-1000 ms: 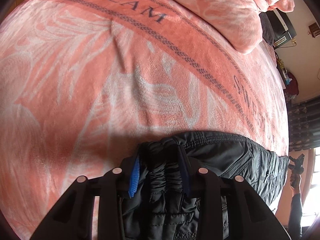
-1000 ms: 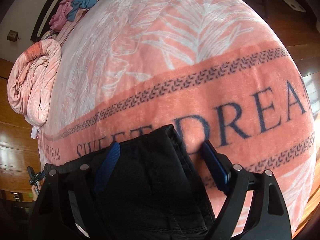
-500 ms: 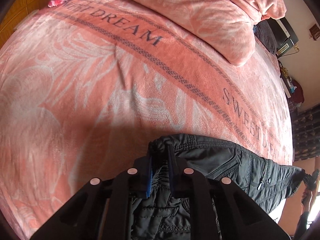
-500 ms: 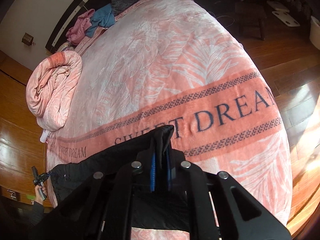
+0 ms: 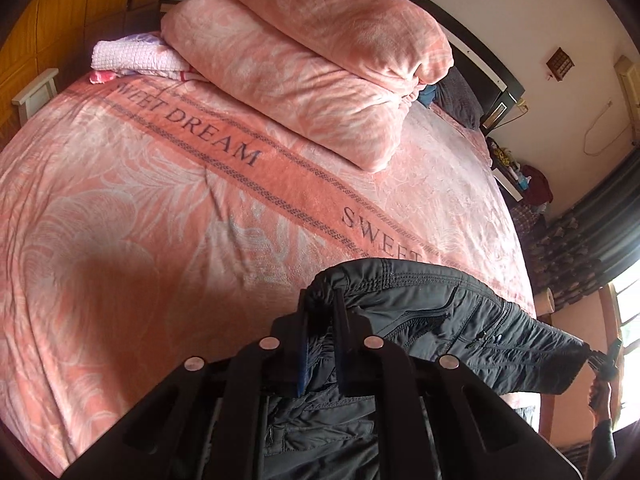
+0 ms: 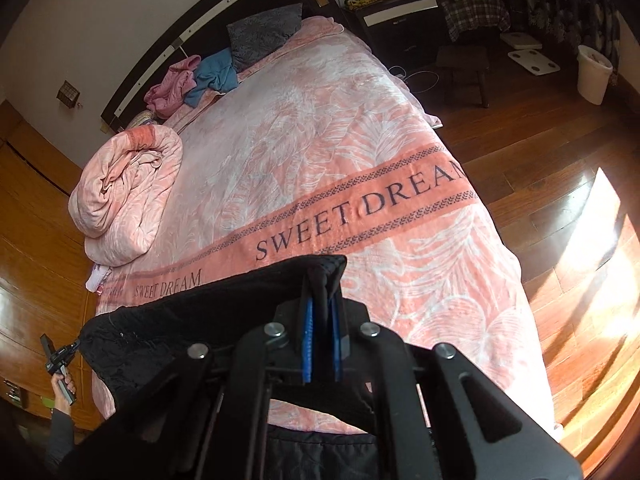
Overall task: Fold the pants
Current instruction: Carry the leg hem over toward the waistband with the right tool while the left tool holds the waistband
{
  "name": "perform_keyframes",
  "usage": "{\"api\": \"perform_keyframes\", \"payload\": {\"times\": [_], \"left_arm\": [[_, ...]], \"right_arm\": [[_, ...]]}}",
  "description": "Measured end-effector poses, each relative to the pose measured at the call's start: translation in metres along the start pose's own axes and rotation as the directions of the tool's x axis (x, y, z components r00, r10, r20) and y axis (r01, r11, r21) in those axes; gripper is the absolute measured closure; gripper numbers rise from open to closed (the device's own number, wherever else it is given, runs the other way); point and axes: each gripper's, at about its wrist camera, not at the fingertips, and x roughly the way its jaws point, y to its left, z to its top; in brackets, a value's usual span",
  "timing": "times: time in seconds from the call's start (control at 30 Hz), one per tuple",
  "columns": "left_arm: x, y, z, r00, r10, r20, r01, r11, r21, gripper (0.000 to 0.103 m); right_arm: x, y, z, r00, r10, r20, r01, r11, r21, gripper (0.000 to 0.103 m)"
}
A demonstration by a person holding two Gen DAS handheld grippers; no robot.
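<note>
Black padded pants (image 5: 432,312) hang stretched in the air above the pink bed, held at both ends. My left gripper (image 5: 322,304) is shut on one corner of the pants, at the gathered waistband. My right gripper (image 6: 322,292) is shut on the other end of the pants (image 6: 224,312). The rest of the fabric droops below each gripper. The right gripper shows small at the right edge of the left wrist view (image 5: 600,360), and the left gripper at the left edge of the right wrist view (image 6: 60,356).
The bed is covered by a pink "SWEET DREAM" blanket (image 6: 360,208). A rolled pink duvet (image 5: 312,60) lies at one side, with folded cloths (image 5: 132,58) beside it. Clothes and a dark pillow (image 6: 260,36) lie by the headboard. Wooden floor (image 6: 560,200) lies beyond the bed edge.
Both grippers closed on the pants' ends and lifted them well above the bed; the views now take in the whole bed and room.
</note>
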Motion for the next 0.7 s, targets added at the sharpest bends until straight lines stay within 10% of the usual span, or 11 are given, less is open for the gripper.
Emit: {"api": "perform_keyframes", "payload": {"times": [0.7], "left_arm": [[-0.075, 0.061, -0.133, 0.996, -0.085, 0.025, 0.087, 0.99, -0.113, 0.092]], "right_arm": [[-0.087, -0.048, -0.208, 0.993, -0.019, 0.116, 0.005, 0.993, 0.12, 0.096]]}}
